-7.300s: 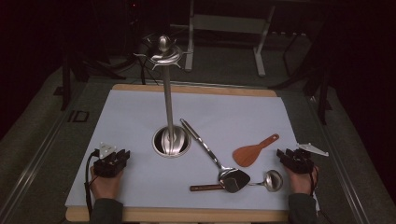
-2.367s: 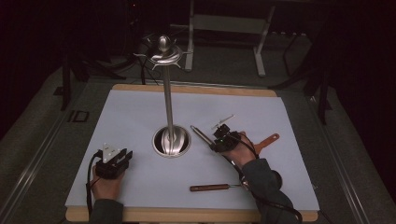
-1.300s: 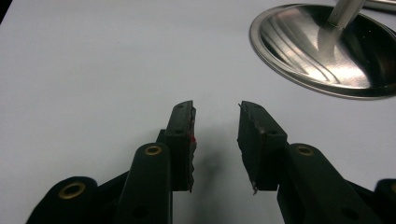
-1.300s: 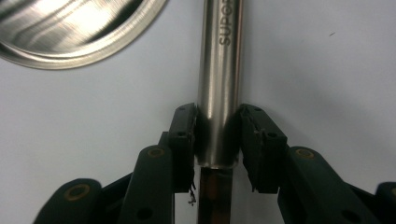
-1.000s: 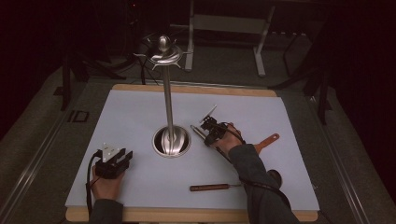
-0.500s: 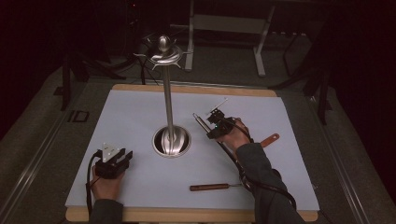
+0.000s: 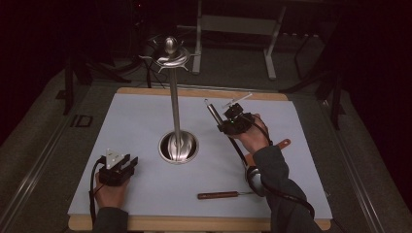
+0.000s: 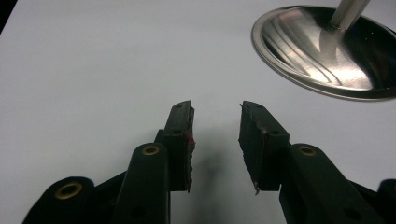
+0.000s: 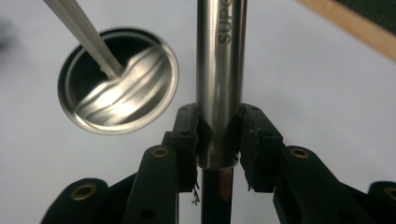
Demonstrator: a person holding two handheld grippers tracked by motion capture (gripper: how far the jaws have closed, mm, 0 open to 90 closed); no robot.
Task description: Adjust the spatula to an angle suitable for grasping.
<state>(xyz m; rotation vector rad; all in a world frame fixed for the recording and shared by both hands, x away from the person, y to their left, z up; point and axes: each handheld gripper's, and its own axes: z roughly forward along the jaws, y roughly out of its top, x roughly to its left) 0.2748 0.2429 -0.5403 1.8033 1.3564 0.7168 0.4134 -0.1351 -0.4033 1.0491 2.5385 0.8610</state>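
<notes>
A tall steel stand rises from a round base [image 7: 178, 147] in the middle of the white mat, its pole [image 7: 176, 107] topped by a ring of hooks [image 7: 170, 56]. My right gripper [image 7: 227, 121] hovers to the right of the pole, shut on the handle of a long steel utensil [image 7: 211, 108], which points up and away. The right gripper view has that handle [image 9: 219, 70] pinched between the pads of my right gripper [image 9: 218, 121], with the stand base [image 9: 116, 84] below. The utensil's head is hidden by the forearm. My left gripper [image 7: 127, 162] rests on the mat at front left, open and empty [image 8: 215, 112].
A brown-handled utensil [image 7: 218, 195] lies on the mat [image 7: 141, 116] near the front edge. A wooden spatula handle [image 7: 283, 143] pokes out from behind the right wrist. In the left gripper view the stand base [image 8: 327, 51] lies ahead to the right. Dark floor and frames surround the table.
The right gripper has risen and drifted toward the far side, carrying the steel utensil's handle higher beside the pole. The left gripper has stayed where it was.
</notes>
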